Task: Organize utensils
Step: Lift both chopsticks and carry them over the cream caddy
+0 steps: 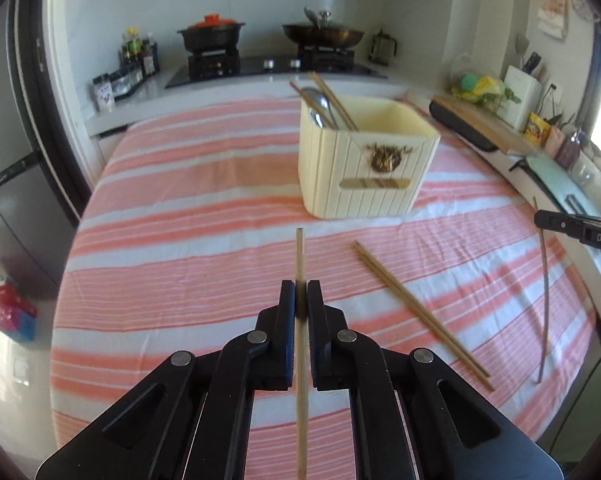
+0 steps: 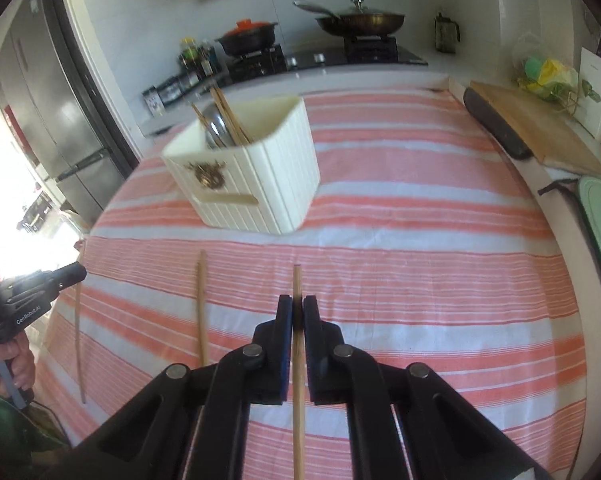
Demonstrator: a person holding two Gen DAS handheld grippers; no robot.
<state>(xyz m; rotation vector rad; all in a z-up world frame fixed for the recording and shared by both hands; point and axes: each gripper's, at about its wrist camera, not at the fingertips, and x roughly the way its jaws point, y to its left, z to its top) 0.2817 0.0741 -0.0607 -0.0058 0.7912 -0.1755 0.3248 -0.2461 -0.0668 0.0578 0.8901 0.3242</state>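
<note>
My left gripper (image 1: 300, 286) is shut on a wooden chopstick (image 1: 300, 256) and holds it above the striped cloth, pointing toward the cream utensil holder (image 1: 364, 172). My right gripper (image 2: 297, 302) is shut on another chopstick (image 2: 297, 280), also raised over the cloth. The holder (image 2: 256, 176) contains several chopsticks (image 1: 332, 100) and a metal spoon (image 1: 320, 104). A pair of chopsticks (image 1: 416, 312) lies on the cloth; in the right wrist view it shows as loose sticks (image 2: 201, 304). The right gripper also shows at the right edge of the left wrist view (image 1: 540, 218), the left gripper at the left edge of the right wrist view (image 2: 80, 270).
The table carries a pink-and-white striped cloth (image 1: 204, 240). Behind it a stove holds a black pot (image 1: 212, 34) and a wok (image 1: 324, 34). A cutting board (image 2: 540, 132) and a knife block (image 1: 522, 94) stand on the right counter. A fridge (image 2: 56, 120) is at left.
</note>
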